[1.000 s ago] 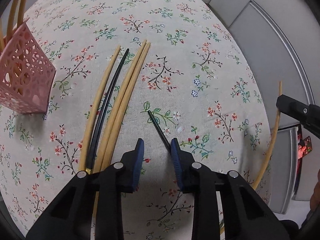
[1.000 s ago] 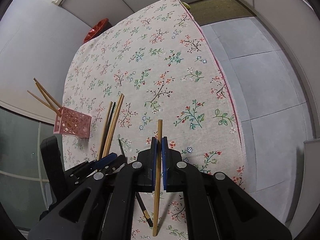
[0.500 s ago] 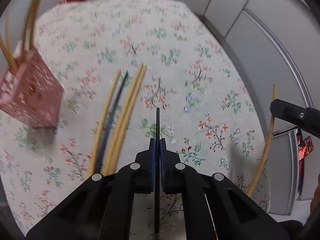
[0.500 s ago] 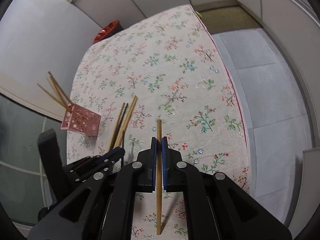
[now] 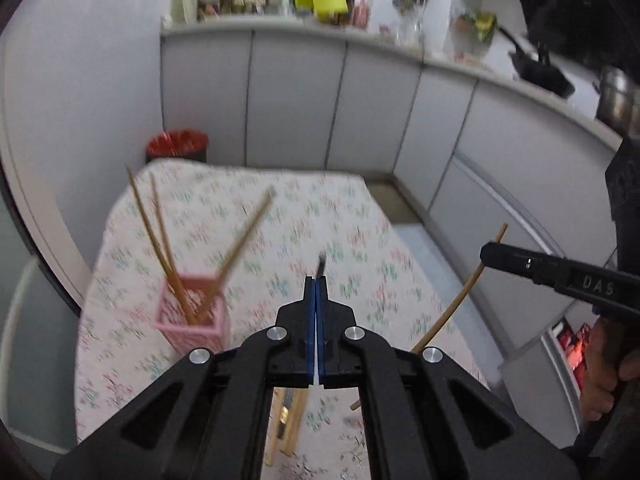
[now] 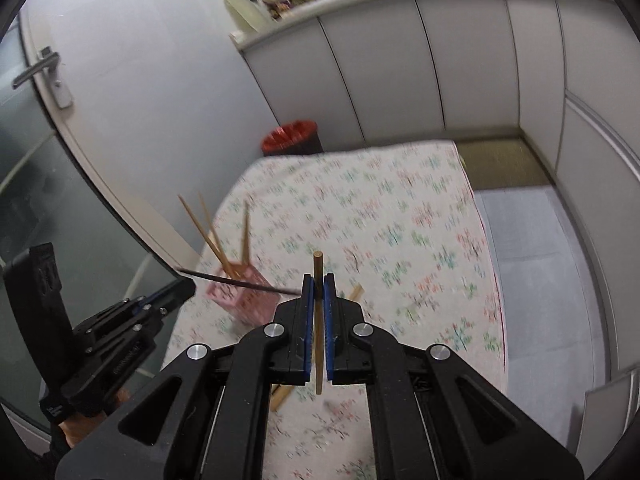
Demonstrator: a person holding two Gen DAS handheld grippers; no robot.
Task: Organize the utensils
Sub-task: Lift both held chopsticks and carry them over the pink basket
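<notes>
The left gripper (image 5: pixel 316 280) is clenched on a thin black chopstick (image 5: pixel 321 267), whose dark tip pokes out just past the blue pads and points forward, away from the camera. In the right wrist view the same black chopstick (image 6: pixel 240 282) shows its full length: a slim, nearly level rod crossing in the air in front of the pink holder, running from the left gripper (image 6: pixel 176 285) toward the right gripper's pads.

The right gripper (image 6: pixel 318 280) is clamped on a wooden chopstick (image 6: pixel 318 320), which stands between the blue pads with its long axis along the fingers, blunt round end forward and the other end hanging back under the gripper. From the left wrist view this wooden chopstick (image 5: pixel 460 300) appears as a long, pale, slightly curved stick slanting up to the right, held in the right gripper (image 5: pixel 490 256), which a hand (image 5: pixel 604 368) grips at the frame's right edge.

A pink holder (image 5: pixel 192 320), square and perforated like lattice, stands on the tabletop (image 5: pixel 360 220), which is covered in a cream cloth with a small floral print. Three wooden chopsticks (image 5: pixel 160 248) stand in it, two leaning left and one leaning right.

More loose chopsticks (image 5: pixel 290 420) lie flat on the cloth beneath the left gripper, mostly hidden by it. A red bin (image 6: pixel 292 142) sits on the floor beyond the tabletop's far edge, against grey cabinet doors.
</notes>
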